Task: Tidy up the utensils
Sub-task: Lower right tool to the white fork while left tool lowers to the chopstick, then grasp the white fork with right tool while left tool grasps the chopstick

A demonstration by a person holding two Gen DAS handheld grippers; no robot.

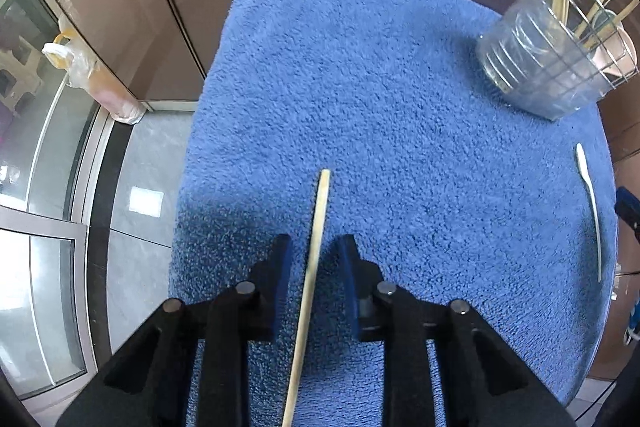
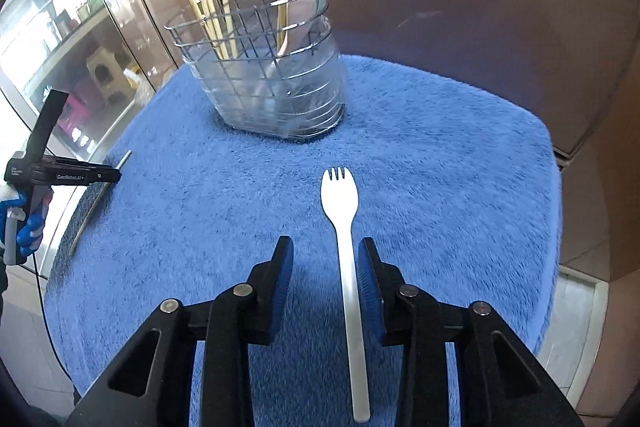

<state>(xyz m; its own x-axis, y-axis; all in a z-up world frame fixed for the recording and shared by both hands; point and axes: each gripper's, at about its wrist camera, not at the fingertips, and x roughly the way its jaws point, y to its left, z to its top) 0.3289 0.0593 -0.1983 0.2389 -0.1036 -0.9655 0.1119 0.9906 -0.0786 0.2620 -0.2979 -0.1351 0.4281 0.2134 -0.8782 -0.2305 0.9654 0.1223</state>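
A: White fork lies flat on the blue towel, tines toward the wire caddy. Handle sits between the right gripper jaws, which are apart, hugging the right pad.

B: Risk?

A: Off-centre. Closing may shove it sideways or pinch only an edge, so it twists out on the lift. The pile is soft too, so the jaws could snag fibres.

B: Left side?

A: Wooden chopstick flat on the towel, running between the left gripper jaws, also apart, nothing clamped. It's thin and round, so it could roll or slip.

B: Caddy?

A: Well apart from both, already full of chopsticks and a ladle. A long piece could catch on the rim or tip it on insertion.
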